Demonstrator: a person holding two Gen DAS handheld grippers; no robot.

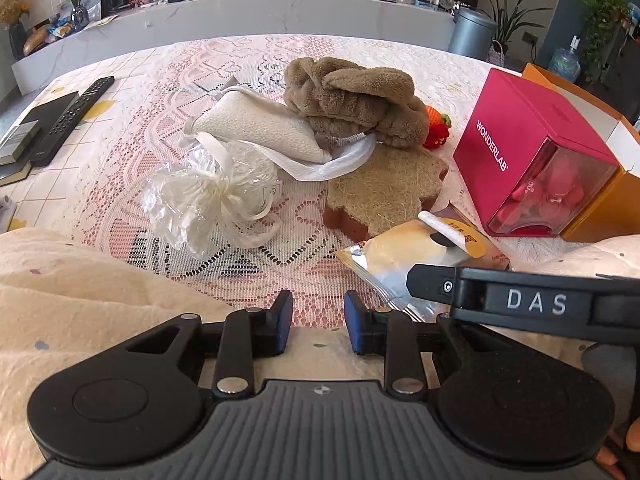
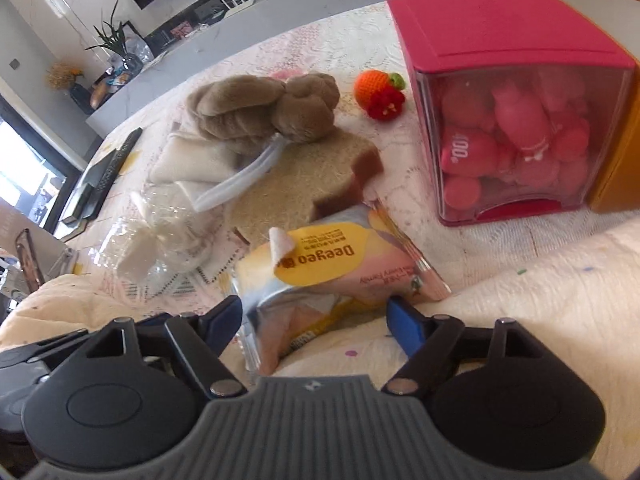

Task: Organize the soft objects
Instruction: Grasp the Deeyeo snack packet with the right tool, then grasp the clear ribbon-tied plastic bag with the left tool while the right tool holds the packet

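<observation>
A wet-wipes packet (image 2: pixel 320 276) with a yellow label lies at the near edge of the lace-covered table (image 1: pixel 132 128), partly on cream quilted fabric. My right gripper (image 2: pixel 316 318) is open, its blue pads on either side of the packet's near end without pressing it. In the left wrist view one black finger (image 1: pixel 424 280) of the right gripper hangs over the packet (image 1: pixel 404 252). My left gripper (image 1: pixel 319 314) is open a little, empty, above the table edge. Beyond lie a brown plush bundle (image 1: pixel 352 100), a white scrub pad (image 1: pixel 260 128), a ribbon-tied clear bag (image 1: pixel 208 196) and a loofah sponge (image 1: pixel 384 192).
A pink box (image 1: pixel 516 148) of pink capsules stands at right against an orange box (image 1: pixel 612 200). Crocheted orange and red fruits (image 2: pixel 380 94) sit beside it. A remote (image 1: pixel 76 116) and dark books lie far left. Cream quilted fabric (image 1: pixel 80 300) covers the foreground.
</observation>
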